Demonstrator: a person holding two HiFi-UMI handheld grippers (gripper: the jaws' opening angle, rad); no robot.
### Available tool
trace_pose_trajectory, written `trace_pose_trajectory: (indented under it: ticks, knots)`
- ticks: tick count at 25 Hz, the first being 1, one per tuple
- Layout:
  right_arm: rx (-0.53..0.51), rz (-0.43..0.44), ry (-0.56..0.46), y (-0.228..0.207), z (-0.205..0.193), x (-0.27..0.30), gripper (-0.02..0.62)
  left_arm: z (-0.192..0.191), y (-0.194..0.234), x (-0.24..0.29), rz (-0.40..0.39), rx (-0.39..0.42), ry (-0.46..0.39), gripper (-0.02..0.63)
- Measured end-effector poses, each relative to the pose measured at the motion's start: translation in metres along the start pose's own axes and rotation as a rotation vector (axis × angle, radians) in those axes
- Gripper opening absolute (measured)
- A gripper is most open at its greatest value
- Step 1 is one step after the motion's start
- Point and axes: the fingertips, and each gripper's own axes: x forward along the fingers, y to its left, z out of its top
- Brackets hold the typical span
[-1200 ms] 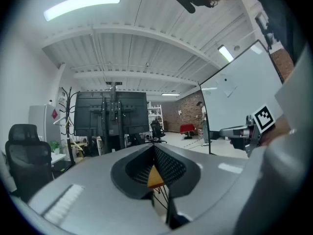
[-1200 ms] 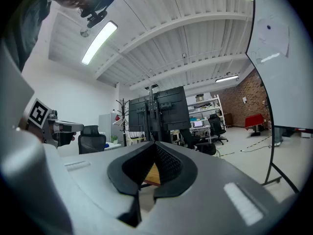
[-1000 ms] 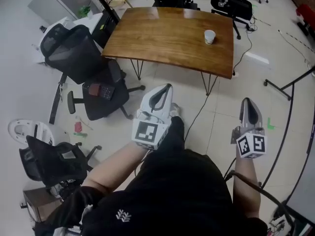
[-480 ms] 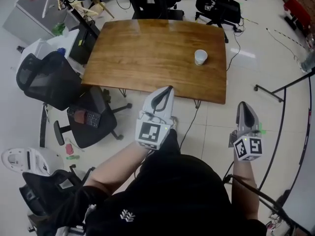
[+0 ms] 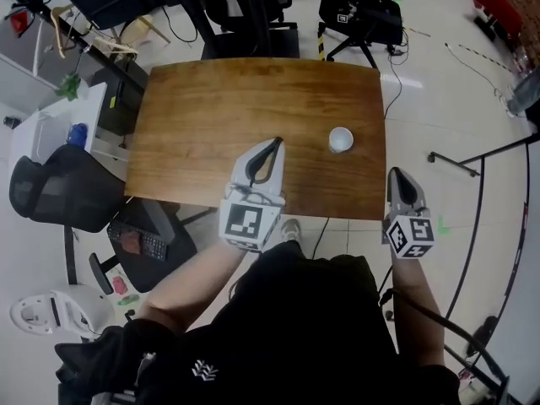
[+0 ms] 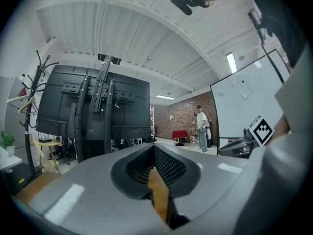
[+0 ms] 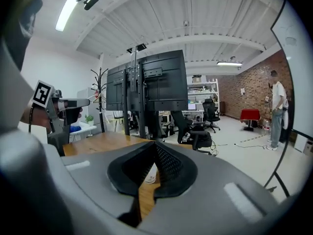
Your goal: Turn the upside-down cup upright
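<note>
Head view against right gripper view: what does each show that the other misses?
Only the head view: the whole table from above and the operator's torso. Only the right gripper view: black screens beyond the table, and a person standing by a brick wall. Both: the cup on the table ahead of the shut right tongs, and the left tongs.

Wooden table on floor; black chair at its left, second chair beyond it; person by brick wall.
</note>
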Motion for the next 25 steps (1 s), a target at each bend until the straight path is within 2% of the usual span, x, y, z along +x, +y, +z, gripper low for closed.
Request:
trace_pose_trajectory:
  ticks: [5, 8, 14, 19, 24, 25]
  knots:
    - [-0.053, 0.031, 0.022, -0.007, 0.013, 0.037, 0.002, 0.007, 0.002, 0.038, -0.036, 0.032, -0.007, 0.0]
    - [-0.062, 0.05, 0.034, -0.014, 0.014, 0.059, 0.002, 0.001, 0.006, 0.049, -0.018, 0.014, 0.012, 0.0]
    - [-0.035, 0.125, 0.068, -0.031, 0.005, 0.1, 0.003, -0.015, 0.01, 0.048, 0.07, 0.044, 0.065, 0.0]
    - [-0.035, 0.187, 0.142, -0.035, -0.023, 0.122, 0.003, -0.036, 0.044, 0.053, 0.211, 0.016, 0.134, 0.0]
    - [-0.03, 0.247, 0.209, -0.019, -0.051, 0.137, 0.005, -0.037, 0.036, 0.059, 0.206, 0.042, 0.157, 0.0]
    - [-0.019, 0.267, 0.221, -0.013, -0.056, 0.14, 0.032, -0.037, 0.035, 0.059, 0.213, 0.047, 0.157, 0.0]
